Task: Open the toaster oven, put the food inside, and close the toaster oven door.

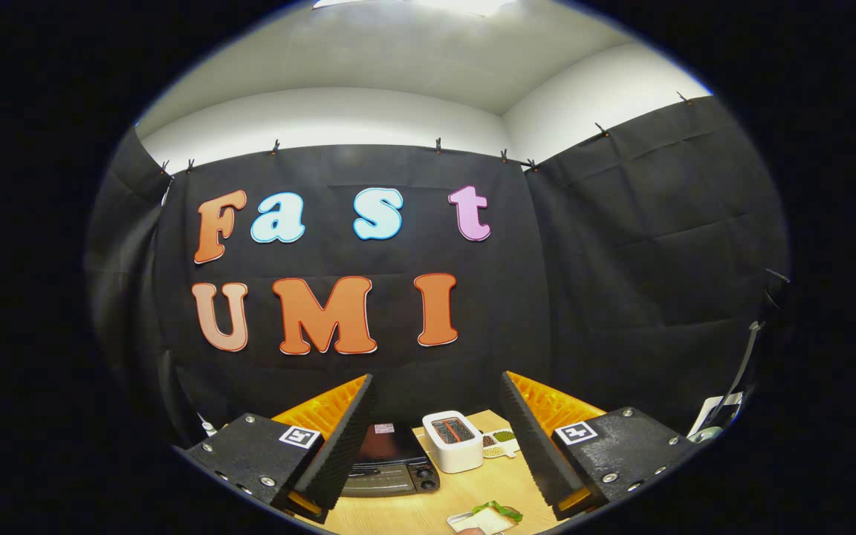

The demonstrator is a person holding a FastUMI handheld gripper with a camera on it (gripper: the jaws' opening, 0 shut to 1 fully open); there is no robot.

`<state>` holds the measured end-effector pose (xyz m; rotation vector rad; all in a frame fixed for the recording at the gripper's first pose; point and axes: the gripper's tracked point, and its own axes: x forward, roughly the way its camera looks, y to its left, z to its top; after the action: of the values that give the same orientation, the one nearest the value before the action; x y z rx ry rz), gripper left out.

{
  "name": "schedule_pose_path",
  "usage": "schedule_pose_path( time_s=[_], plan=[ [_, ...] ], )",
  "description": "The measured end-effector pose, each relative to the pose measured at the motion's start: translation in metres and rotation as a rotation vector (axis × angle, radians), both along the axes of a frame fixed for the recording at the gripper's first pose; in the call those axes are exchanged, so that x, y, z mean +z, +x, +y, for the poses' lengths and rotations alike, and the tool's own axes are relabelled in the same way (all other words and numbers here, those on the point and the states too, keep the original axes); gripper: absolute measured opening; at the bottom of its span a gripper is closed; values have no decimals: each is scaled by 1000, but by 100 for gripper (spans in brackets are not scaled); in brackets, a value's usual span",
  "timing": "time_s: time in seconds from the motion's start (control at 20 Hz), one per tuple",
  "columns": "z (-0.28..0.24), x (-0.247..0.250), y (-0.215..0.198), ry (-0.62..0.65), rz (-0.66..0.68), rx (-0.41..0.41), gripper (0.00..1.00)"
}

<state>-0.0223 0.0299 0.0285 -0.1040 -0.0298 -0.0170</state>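
Note:
My gripper [439,427] is held high above a wooden table [413,505], its two fingers wide apart with nothing between them. Far below, partly behind the left finger [339,446], sits the dark toaster oven [391,461] with knobs at its right side; I cannot tell how its door stands from here. The food, a sandwich with green leaf [493,514] on a small white plate, lies near the table's front, between the fingers and nearer the right one.
A white pop-up toaster [454,440] stands right of the toaster oven. Behind it lies a small white dish with green and pale contents [498,441]. A black stand and pale objects [725,405] sit at the far right.

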Motion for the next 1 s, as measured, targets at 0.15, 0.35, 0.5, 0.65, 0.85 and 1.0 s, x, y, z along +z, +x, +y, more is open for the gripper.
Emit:
schedule_pose_path(
  time_s=[0.15, 0.35, 0.5, 0.65, 0.85, 1.0],
  plan=[
    [8, -6, 8, -22, 19, 12, 99],
    [23, -8, 31, -49, 2, 20, 99],
    [45, -29, 49, -83, 13, 55, 99],
    [73, -57, 70, -118, 36, 115, 99],
    [107, -115, 99, -106, 121, 189, 99],
    [124, -166, 120, -118, 189, 217, 99]
  ],
)
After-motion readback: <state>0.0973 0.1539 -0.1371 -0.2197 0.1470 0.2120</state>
